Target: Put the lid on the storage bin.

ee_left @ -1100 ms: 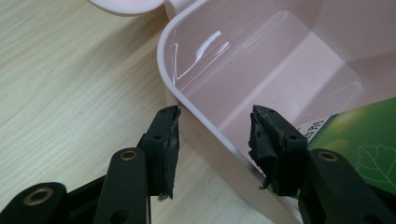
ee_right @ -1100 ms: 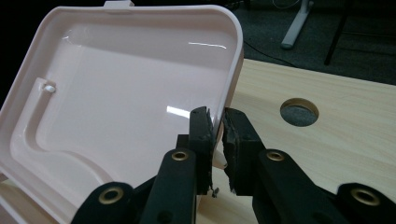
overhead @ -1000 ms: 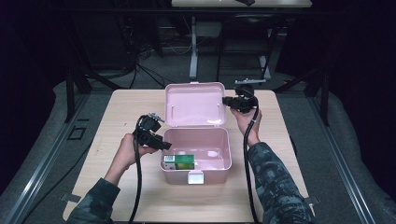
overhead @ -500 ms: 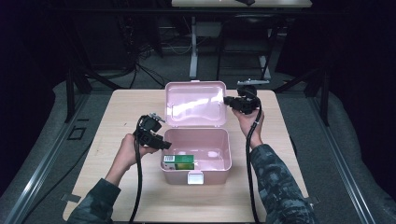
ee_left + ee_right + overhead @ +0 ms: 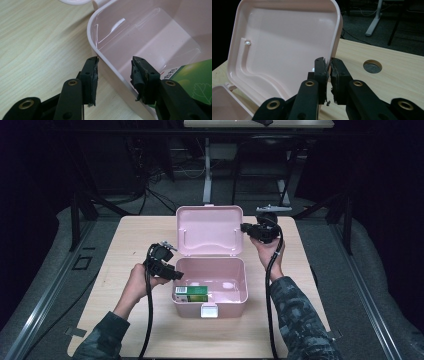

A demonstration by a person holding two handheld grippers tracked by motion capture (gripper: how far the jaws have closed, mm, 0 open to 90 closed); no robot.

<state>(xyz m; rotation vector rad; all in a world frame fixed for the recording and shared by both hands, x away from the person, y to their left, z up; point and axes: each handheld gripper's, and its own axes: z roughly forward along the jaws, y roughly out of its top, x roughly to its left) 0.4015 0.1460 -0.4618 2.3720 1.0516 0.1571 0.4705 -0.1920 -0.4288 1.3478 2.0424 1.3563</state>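
A pale wooden table bears an open pink plastic box at frame centre, its lid upright. Inside, lower left, lies a green carton. The right gripper is clamped on the lid's edge. The left gripper, jaws apart, straddles the box's left wall.

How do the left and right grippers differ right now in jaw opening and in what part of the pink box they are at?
The left gripper has its jaws apart, straddling the side wall of the box base; its pads do not press on the wall. The right gripper has its jaws nearly together, clamped on the edge of the upright lid. The left sits low by the green carton; the right is higher, at the lid's side. Both work the same pink box.
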